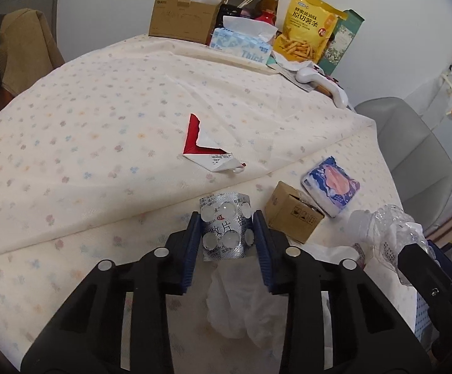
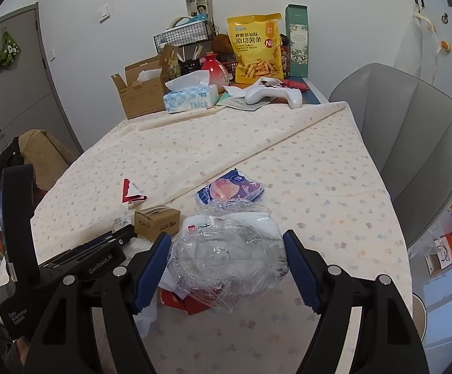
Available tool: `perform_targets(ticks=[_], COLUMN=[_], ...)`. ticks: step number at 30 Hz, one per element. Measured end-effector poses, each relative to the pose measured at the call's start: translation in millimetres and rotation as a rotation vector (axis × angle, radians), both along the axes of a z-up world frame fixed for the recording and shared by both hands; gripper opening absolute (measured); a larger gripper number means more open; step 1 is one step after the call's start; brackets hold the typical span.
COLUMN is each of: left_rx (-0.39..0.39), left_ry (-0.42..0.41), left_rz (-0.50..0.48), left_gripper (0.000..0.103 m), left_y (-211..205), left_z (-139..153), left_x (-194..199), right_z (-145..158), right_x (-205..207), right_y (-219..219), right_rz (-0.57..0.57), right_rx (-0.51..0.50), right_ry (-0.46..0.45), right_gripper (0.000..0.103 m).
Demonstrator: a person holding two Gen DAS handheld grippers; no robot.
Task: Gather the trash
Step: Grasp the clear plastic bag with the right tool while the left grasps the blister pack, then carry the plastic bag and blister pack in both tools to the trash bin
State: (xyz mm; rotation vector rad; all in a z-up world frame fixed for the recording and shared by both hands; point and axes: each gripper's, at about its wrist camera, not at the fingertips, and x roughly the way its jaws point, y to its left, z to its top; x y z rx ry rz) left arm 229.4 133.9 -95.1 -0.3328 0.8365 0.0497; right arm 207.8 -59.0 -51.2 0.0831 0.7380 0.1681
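Silver foil blister pack [image 1: 226,227] clamped in left gripper [image 1: 227,243] fingers, crushed clear plastic bottle [image 2: 226,255] pinched between right gripper [image 2: 226,268] fingers, above floral-clothed surface [image 2: 319,187]

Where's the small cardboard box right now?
The small cardboard box sits on the tablecloth just right of the left gripper, beside the blue tissue pack; in the right wrist view it is left of the crushed bottle.

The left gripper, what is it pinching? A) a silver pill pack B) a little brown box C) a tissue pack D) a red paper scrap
A: the left gripper has its blue fingers closed on the silver pill pack, with round blisters showing.
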Motion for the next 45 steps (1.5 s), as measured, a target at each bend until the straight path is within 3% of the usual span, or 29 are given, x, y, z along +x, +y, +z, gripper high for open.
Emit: perform_targets(ticks=[21,33,45], left_rx=[0.184,0.154,0.154], left_ry=[-0.168,-0.199,-0.261], left_rz=[0.106,0.138,0.071], left_gripper=[0.03,0.031,0.031], left_y=[-1,19,-6], left_z=[64,72,94], left_x=[-70,-118,-130], right_z=[43,50,52], right_x=[-63,-103,-120], right_y=[-17,-35,-57], right_rz=[-0.044,-0.075,-0.11], right_rx=[-0.03,-0.021,0.003], right_ry=[-0.123,-0.162,-0.171], right_gripper=[0.072,0.072,0.072])
